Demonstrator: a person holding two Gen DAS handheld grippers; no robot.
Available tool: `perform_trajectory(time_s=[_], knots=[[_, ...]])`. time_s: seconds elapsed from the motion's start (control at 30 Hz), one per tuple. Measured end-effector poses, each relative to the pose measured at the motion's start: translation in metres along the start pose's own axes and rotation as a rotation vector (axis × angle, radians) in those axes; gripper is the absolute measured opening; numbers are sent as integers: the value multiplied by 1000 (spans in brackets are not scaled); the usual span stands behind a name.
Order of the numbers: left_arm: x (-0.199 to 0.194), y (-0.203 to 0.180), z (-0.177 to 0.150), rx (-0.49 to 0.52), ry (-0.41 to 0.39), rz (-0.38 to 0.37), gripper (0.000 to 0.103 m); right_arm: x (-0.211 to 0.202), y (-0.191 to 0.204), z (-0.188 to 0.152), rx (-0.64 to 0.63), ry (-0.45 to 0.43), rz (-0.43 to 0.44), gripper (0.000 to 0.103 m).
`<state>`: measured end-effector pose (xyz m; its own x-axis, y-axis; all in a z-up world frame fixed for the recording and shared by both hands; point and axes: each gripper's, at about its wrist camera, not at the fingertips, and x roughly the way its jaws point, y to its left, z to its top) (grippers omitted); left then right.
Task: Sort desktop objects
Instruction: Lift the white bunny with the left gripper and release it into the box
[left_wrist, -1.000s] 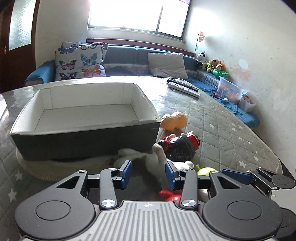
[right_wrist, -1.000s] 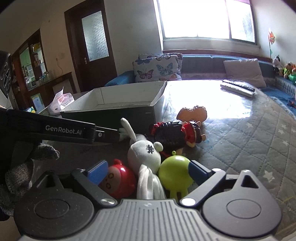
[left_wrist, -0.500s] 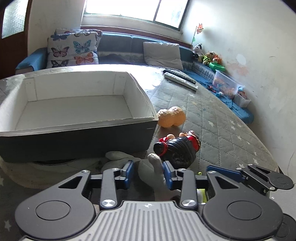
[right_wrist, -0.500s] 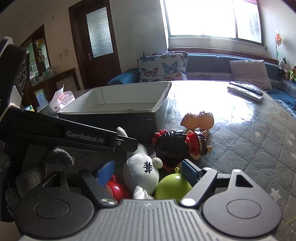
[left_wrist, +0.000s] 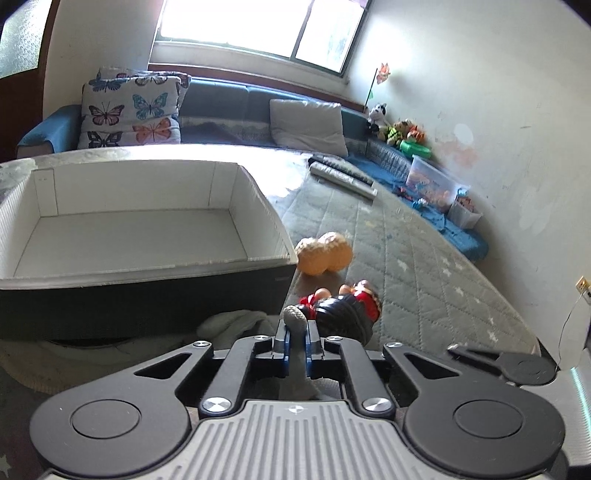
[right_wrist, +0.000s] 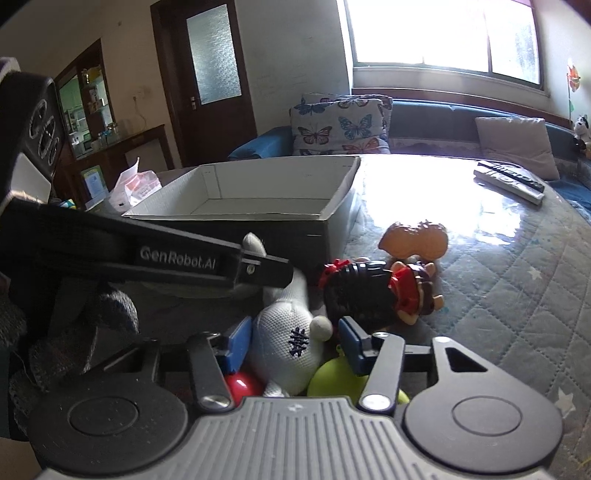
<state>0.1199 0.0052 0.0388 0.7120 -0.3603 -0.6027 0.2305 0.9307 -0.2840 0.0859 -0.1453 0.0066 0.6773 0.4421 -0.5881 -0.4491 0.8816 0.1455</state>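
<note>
My left gripper is shut on one ear of the white rabbit toy; it also crosses the right wrist view from the left. The rabbit's white head sits between the blue pads of my right gripper, which is still open around it. A black-and-red doll lies just right of the rabbit. An orange toy lies beyond it. A red ball and a green ball lie under my right gripper. The empty white-lined box stands at the left.
Two remote controls lie far back on the quilted table. A sofa with a butterfly cushion runs behind. Plastic tubs stand on the right bench. A white cloth lies under the box's front.
My left gripper has closed on the rabbit's ear. My right gripper has moved forward and narrowed around the rabbit's head, and the rabbit has been pulled up slightly.
</note>
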Motion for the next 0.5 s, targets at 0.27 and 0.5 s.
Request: perform_trajectory(time_s=[0.27, 0.5], knots=[[-23, 2, 13, -16, -77, -10, 8, -6, 8, 16, -35, -49, -7, 43], [-51, 7, 39, -5, -195, 6, 8, -9, 24, 56, -139, -124, -7, 43]])
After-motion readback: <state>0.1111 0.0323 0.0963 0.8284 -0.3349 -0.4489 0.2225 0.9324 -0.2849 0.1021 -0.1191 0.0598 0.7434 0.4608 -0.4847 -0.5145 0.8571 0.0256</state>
